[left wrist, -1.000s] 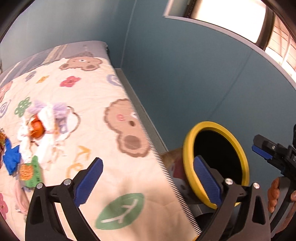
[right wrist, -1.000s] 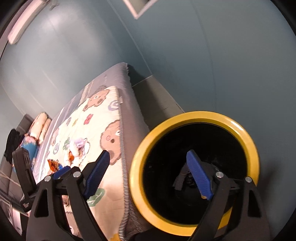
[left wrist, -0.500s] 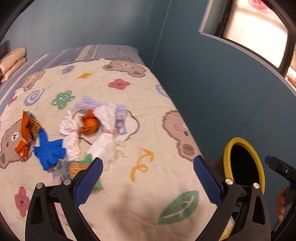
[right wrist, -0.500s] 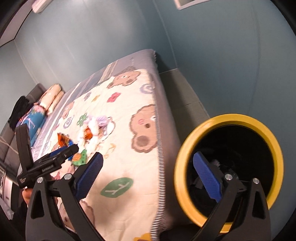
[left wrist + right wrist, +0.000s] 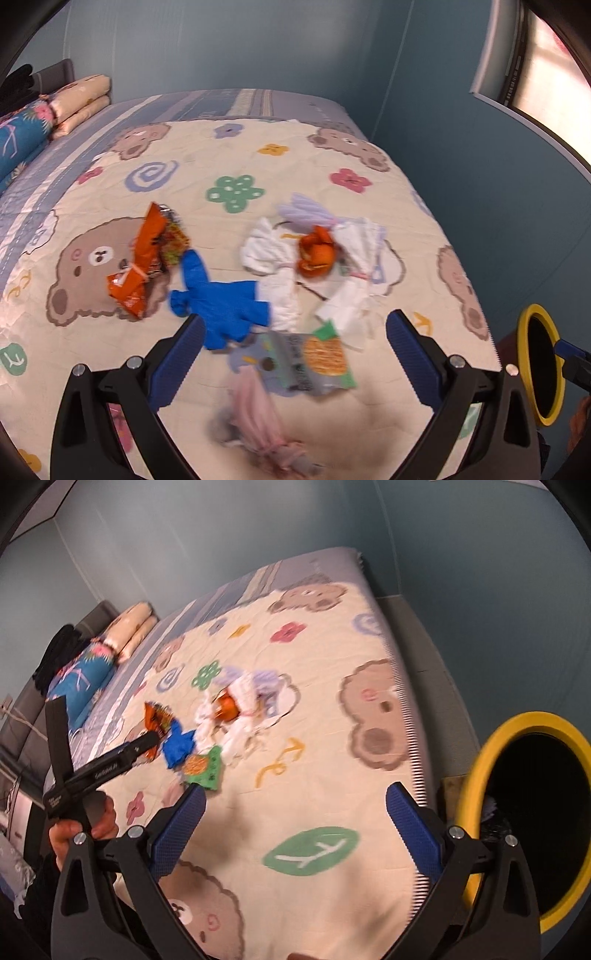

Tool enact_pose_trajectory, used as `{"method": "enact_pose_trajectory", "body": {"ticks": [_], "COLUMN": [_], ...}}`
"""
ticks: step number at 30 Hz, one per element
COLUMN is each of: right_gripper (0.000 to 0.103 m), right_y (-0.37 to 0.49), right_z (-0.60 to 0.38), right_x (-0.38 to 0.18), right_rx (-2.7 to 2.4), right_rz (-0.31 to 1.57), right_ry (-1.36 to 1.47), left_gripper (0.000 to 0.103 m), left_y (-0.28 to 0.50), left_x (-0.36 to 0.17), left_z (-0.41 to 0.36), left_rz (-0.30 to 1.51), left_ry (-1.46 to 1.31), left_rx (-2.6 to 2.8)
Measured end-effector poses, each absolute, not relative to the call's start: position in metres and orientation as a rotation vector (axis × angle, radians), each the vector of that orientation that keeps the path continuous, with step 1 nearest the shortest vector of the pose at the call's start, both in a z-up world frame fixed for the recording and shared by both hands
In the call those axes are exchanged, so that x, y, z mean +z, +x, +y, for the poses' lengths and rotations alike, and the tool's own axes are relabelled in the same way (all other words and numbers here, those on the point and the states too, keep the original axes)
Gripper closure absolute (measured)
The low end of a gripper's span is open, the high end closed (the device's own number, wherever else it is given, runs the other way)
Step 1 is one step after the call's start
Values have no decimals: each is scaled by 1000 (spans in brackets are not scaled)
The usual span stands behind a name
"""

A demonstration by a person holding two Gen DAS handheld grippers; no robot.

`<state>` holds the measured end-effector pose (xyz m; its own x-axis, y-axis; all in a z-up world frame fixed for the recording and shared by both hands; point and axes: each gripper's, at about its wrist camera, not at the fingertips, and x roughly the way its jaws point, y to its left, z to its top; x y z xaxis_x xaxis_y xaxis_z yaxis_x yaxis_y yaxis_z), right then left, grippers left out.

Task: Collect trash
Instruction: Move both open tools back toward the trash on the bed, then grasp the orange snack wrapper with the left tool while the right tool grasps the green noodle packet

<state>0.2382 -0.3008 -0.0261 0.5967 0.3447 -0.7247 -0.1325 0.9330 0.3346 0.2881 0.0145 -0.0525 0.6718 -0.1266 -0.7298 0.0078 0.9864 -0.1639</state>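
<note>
Both grippers, our left gripper and right gripper, gape wide, holding nothing. Beside the bear quilt, the yellow-rimmed bin holds something dark we cannot identify. On the quilt, the orange wrapper lies lengthwise toward the pillows, beside the blue glove.

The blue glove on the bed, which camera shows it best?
The left wrist view: the blue glove lies close and large just ahead of the left gripper. The right wrist view shows it small and blurred, as a crumpled blue patch.

Bare quilt nr the front edge is free; trash pile crowds mid-bed, bin flanks the rt side.
</note>
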Motion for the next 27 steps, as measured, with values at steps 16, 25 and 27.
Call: {"method": "enact_pose_trajectory", "body": {"ticks": [16, 25, 27], "right_gripper": [9, 9, 9], "right_y": [283, 322, 330], "right_z": [-163, -116, -110], "right_x": [-65, -94, -100], "right_rx": [434, 444, 443], "right_rz": [1005, 1069, 1081], "right_ry": [100, 62, 56], "left_gripper": [8, 8, 8], "left_y": [327, 349, 353], "left_x": [-73, -100, -105], "left_z": [121, 156, 162], "left_rz": [868, 914, 920], "left_ry": [-185, -204, -215], "left_rx": [86, 128, 134]}}
